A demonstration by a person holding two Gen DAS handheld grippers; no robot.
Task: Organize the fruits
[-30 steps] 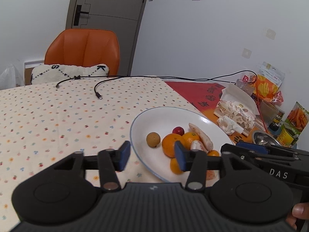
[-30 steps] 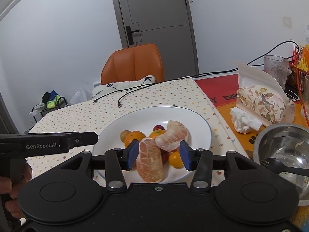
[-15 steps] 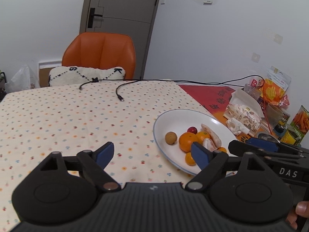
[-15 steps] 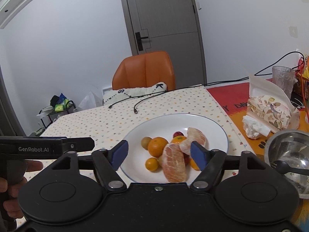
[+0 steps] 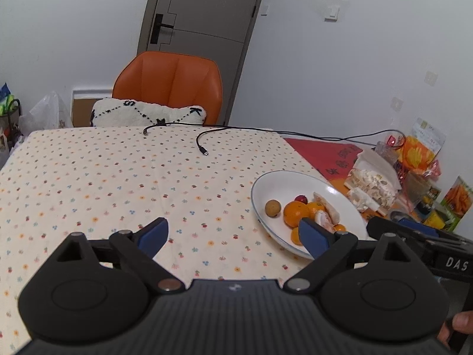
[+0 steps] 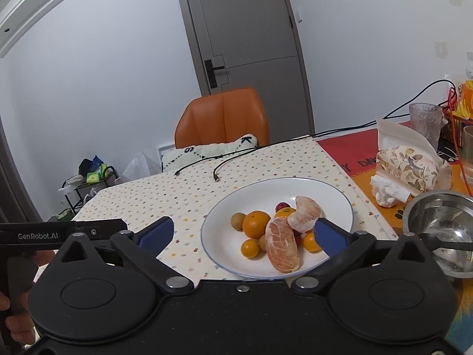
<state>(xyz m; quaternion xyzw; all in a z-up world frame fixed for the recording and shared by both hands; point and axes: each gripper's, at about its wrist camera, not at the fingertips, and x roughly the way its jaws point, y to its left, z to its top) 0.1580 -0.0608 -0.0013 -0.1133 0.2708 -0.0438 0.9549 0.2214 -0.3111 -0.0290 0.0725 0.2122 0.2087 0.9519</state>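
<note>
Left gripper (image 5: 233, 235): jaws spread wide, nothing between them; held above the spotted tablecloth (image 5: 118, 177). Its right blue pad overlaps the near rim of the plate in view.

Right gripper (image 6: 241, 232): jaws likewise wide apart, empty; the plate sits straight ahead between the two pads.

White plate (image 6: 325, 186), blue-rimmed: ahead and to the right of the left gripper, directly in front of the right one. Contents, all gathered toward its near half:
- large orange (image 6: 255, 224)
- two peeled citrus segments, one (image 6: 282, 248) nearest the right gripper, one (image 6: 306, 213) leaning on the pile behind it
- small brown round fruit (image 6: 238, 221), left of the orange
- small orange fruits (image 6: 250, 248), near edge
- red fruit (image 6: 282, 206) at the back, largely hidden, possibly a cherry tomato or a small plum.

Steel bowl (image 6: 440, 222) with a spoon: right of the right gripper, beside the plate.

Tissue pack (image 6: 408, 162): beyond the bowl.

Black cables (image 5: 204, 145): far across the cloth.

Orange chair (image 5: 168, 85): behind the table.
</note>
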